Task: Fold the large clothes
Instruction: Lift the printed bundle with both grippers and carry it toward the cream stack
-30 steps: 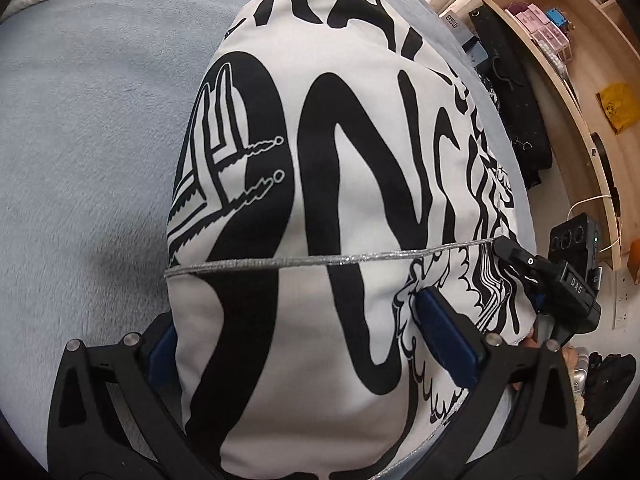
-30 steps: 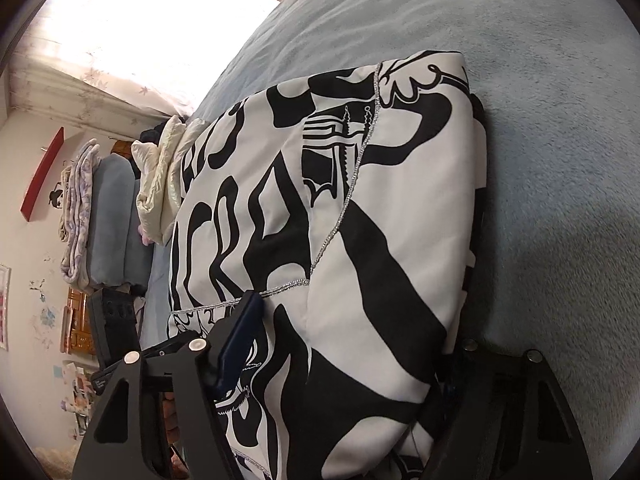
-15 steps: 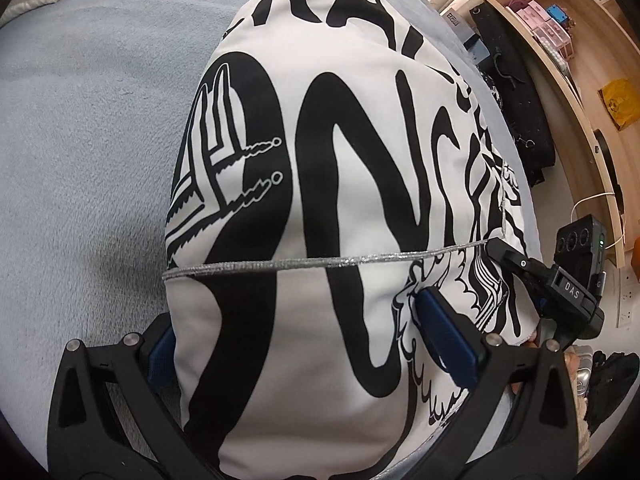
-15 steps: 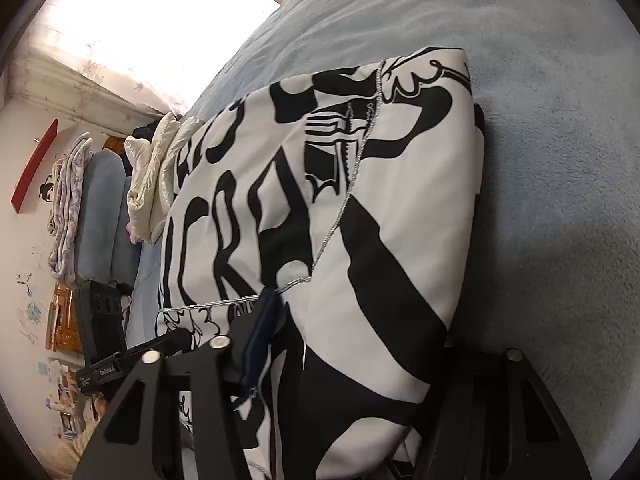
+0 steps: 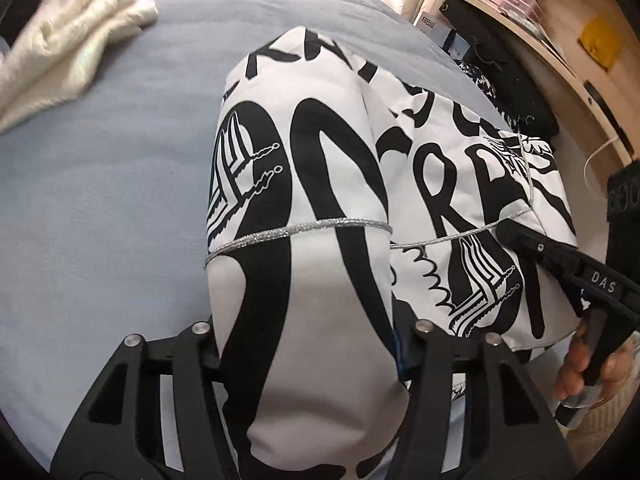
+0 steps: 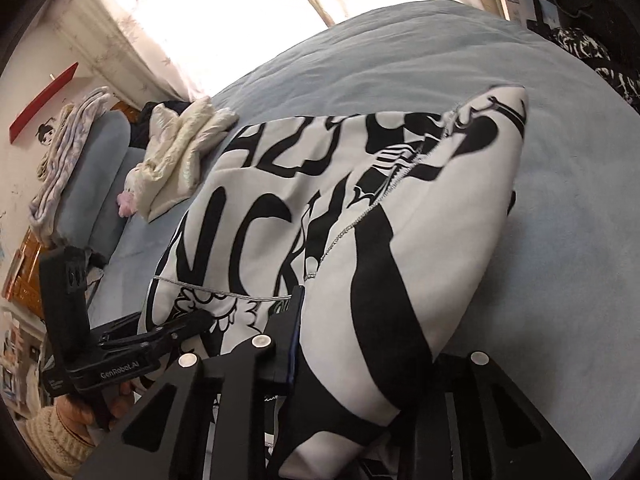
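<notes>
A large white garment with bold black lettering and a silver trim line lies bunched on the grey-blue bed. My left gripper has a thick fold of it squeezed between its jaws, which are closing. In the right wrist view the same garment bulges up between the closing jaws of my right gripper, pinched near its edge. Each gripper shows in the other's view: the right gripper at the garment's right side, the left gripper at its left, each in a person's hand.
A crumpled cream garment lies on the bed's far left, also the cream garment near folded blankets. A wooden shelf and dark items stand beyond the bed's right edge.
Both grippers' jaws have narrowed onto the garment and risen, pulling its near edge up into two humps. The right gripper has come closer to the left one. More bed shows.
</notes>
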Motion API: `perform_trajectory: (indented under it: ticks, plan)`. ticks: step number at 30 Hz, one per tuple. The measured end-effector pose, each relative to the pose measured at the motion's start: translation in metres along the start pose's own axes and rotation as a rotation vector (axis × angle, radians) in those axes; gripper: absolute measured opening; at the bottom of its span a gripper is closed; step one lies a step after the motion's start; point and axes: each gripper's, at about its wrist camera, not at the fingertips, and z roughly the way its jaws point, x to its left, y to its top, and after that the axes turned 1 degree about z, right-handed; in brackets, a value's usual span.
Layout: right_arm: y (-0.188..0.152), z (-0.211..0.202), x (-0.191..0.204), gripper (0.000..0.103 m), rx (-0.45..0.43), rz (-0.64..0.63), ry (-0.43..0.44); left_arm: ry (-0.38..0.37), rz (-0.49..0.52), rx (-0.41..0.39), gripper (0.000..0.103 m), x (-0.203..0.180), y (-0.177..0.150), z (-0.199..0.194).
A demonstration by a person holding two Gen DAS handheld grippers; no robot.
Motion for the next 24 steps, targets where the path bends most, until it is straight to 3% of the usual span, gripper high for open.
perform_trajectory:
  ticks: [7, 13, 18, 24]
  plan:
    - [-0.028, -0.007, 0.087, 0.023, -0.001, -0.039, 0.069, 0.05, 0.006, -0.039, 0.048, 0.025, -0.015, -0.058]
    - [-0.036, 0.001, 0.201, 0.022, -0.022, -0.149, 0.142, 0.107, -0.041, -0.096, 0.047, 0.096, -0.021, -0.13]
    - [-0.016, 0.012, 0.313, 0.022, -0.071, -0.273, 0.208, 0.153, -0.091, -0.167, 0.047, 0.166, -0.004, -0.19]
    - [0.046, 0.053, 0.432, 0.021, -0.12, -0.33, 0.287, 0.229, -0.097, -0.281, 0.047, 0.26, 0.058, -0.249]
